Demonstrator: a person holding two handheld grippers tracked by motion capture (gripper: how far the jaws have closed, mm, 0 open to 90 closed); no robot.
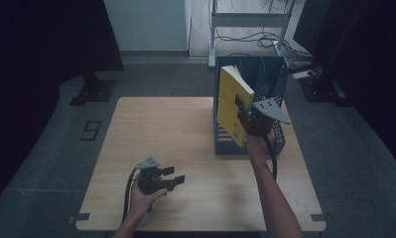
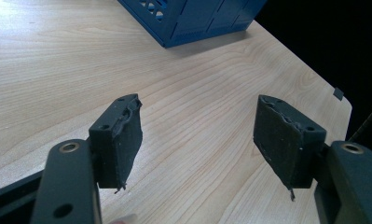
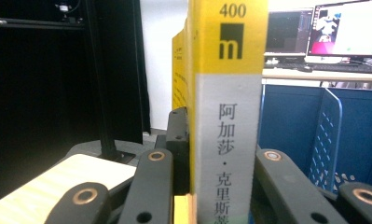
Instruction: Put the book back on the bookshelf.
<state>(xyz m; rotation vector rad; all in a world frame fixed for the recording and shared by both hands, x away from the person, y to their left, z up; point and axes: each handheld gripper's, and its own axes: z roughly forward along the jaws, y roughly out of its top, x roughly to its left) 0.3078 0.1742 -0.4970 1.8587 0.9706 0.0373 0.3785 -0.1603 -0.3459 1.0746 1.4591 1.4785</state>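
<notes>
The black left gripper has its two jaws wide apart, with nothing between them. Under it is the light wooden counter. A blue plastic rack stands far back on the counter.

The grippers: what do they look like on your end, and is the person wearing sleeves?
Both are black two-jaw tools. The left gripper has blocky dark pads with frayed edges, brass-ringed holes in its links, a grey three-cornered plate on top and a black cable trailing back along the wrist. The right gripper carries the same grey plate and cable. Both forearms are bare, no sleeves visible.
</notes>
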